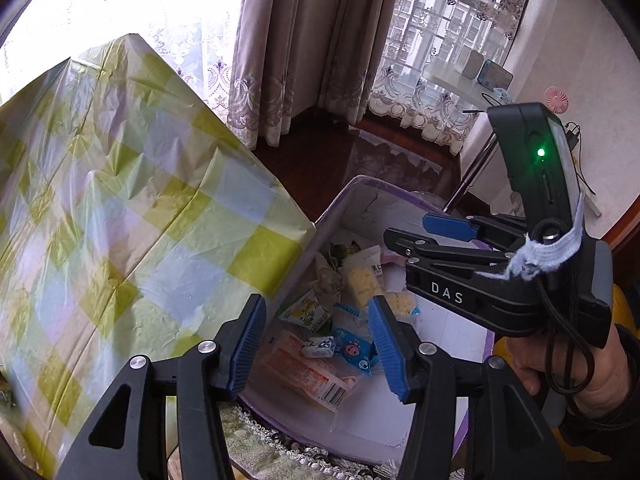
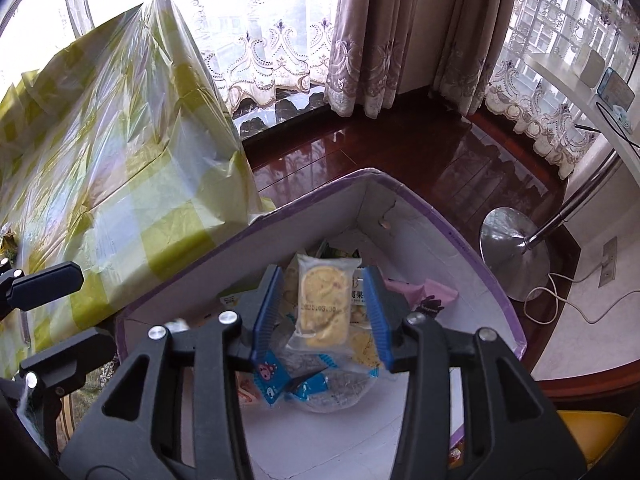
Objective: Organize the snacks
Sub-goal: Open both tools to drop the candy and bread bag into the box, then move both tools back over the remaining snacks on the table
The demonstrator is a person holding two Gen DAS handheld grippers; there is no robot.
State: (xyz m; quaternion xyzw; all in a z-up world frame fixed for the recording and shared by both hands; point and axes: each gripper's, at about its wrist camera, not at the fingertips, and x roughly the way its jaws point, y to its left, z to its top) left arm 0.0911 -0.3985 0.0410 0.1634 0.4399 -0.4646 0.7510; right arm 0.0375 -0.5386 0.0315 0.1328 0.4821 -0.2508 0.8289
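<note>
A white box with a purple rim [image 1: 360, 184] [image 2: 460, 240] holds several snacks. My left gripper [image 1: 318, 346] hangs open over it. Below its gap lie a small milk candy [image 1: 320, 347], a blue candy wrapper [image 1: 356, 350] and an orange packet with a barcode [image 1: 308, 376]. My right gripper [image 2: 322, 316] is open above the same box. A clear packet with a yellow cookie [image 2: 320, 304] sits between its blue pads, touching neither. Each gripper also shows in the other's view: the right gripper [image 1: 408, 229] in a hand at the right, the left gripper [image 2: 86, 312] at the left edge.
A table under a yellow-green checked plastic cloth [image 1: 120, 220] [image 2: 100, 160] stands right against the box's left side. Behind lie dark wooden floor [image 2: 380, 148] and curtains [image 2: 380, 40]. A lamp's round metal base [image 2: 514, 252] and a white cable stand right of the box.
</note>
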